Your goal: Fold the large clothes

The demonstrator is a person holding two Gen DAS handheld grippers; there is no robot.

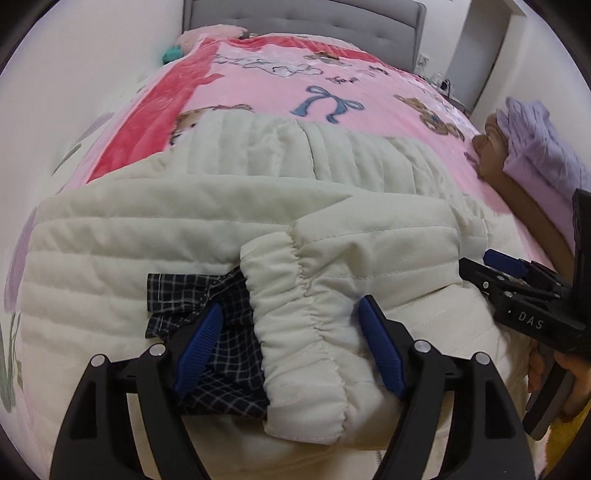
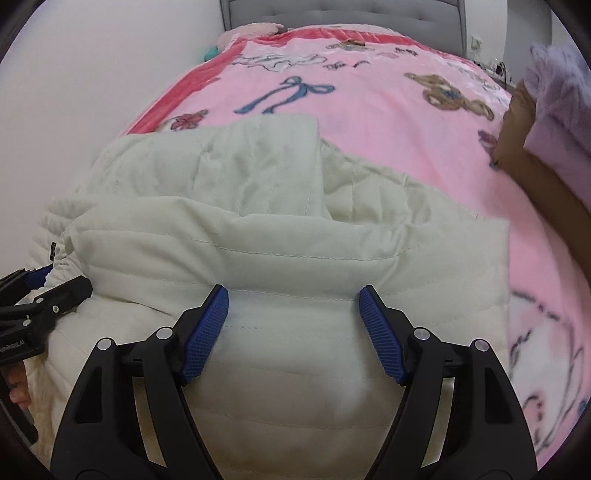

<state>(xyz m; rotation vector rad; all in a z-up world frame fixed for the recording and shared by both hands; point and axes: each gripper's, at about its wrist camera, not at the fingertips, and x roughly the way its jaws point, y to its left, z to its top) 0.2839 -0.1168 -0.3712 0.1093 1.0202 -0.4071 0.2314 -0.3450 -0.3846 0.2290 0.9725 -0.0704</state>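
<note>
left wrist view: cuff [image 1: 306, 332] lies lengthwise between the wide left gripper [image 1: 291, 345]; right gripper [image 2: 293, 332] wide over the jacket [image 2: 258, 221].

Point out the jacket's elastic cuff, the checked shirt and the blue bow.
elastic cuff [image 1: 295, 332], left wrist view, gathered middle
checked shirt [image 1: 177, 295], left wrist view, exposed collar part
blue bow [image 2: 291, 92], right wrist view, knot

The cream quilted padded jacket [image 1: 207, 221] lies across the near end of the pink bear-print plush blanket [image 1: 369, 107]. The dark checked cotton shirt [image 1: 207, 317] lies on it, left of the sleeve's gathered elastic cuff [image 1: 303, 332]. The folded lilac knit sweater [image 1: 535, 144] rests at the right edge, the grey tufted upholstered headboard [image 1: 306, 18] behind.
</note>
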